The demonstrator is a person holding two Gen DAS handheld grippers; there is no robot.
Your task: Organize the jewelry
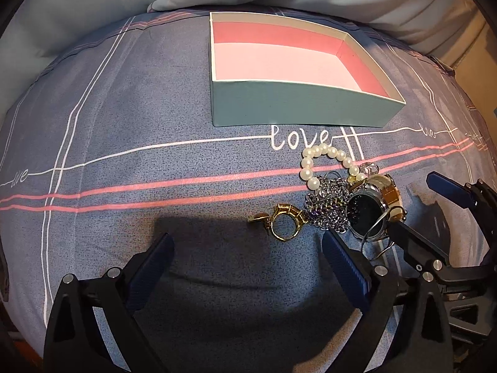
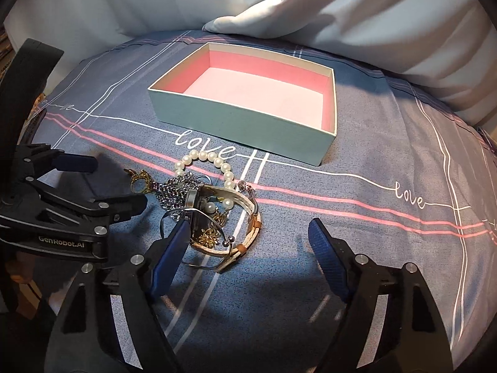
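Black plastic left hand-held gripper (image 1: 247, 244), ribbed blue finger pads (image 1: 343, 264), silver screws, white "GenRobot.AI" lettering

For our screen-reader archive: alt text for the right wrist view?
A tangled heap of jewelry, white pearl bracelet uppermost, lies on blue-grey bedding before an empty pink-lined box; both open grippers, right and left, flank it.

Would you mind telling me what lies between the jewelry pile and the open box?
Only bare bedsheet, printed with the word "love", separates the jewelry pile from the box; both wrist views show it.
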